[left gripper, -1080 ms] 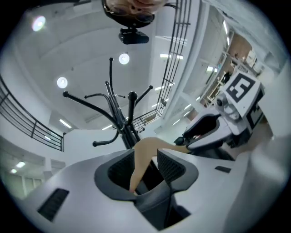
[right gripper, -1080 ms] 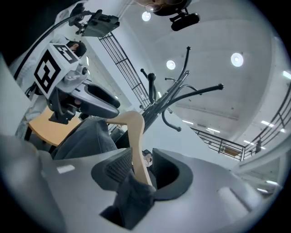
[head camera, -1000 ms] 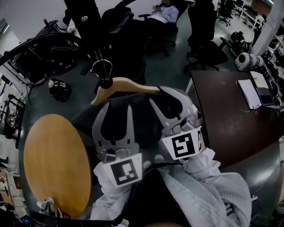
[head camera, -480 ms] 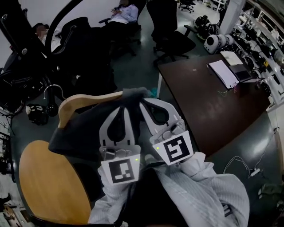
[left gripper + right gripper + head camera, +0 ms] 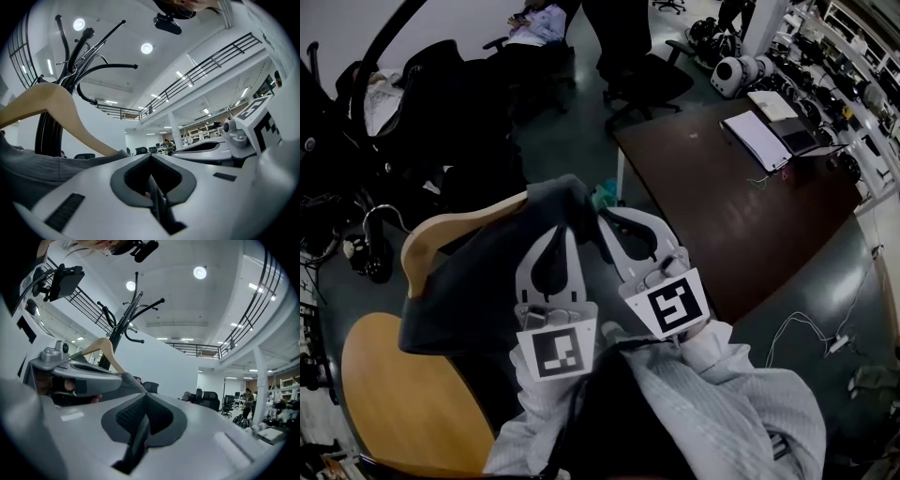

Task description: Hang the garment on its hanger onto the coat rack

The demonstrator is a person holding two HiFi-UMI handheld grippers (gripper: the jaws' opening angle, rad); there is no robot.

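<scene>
The left gripper [image 5: 151, 155] has its jaws pressed together, and the edge of the garment [image 5: 478, 281] is nipped at their tips. The right gripper [image 5: 146, 393] sits just beside it, its jaws closed the same way on the same end of the cloth. In the head view both grippers point away from the person, and their tips meet the fabric side by side.

The garment is dark grey, and the left gripper view shows a fine stripe in its weave. It drapes over a pale wooden hanger [image 5: 441, 234]. The cloth covers the end at the jaws and hangs in a loose fold beneath, while the top of the wood shows bare further along. The hanger's long axis runs sideways from the jaw tips out to the person's left. Its metal hook [image 5: 375, 211] is at the far end and points away from the grippers. In the left gripper view the bare arm slopes upward from the jaws.

The black coat rack [image 5: 70, 75] stands beyond. The hanger crosses in front of its pole, low down, below the rack's curved arms and apart from them. The garment lies on the near side of the rack, between it and the person's pale sleeves [image 5: 722, 403].
</scene>
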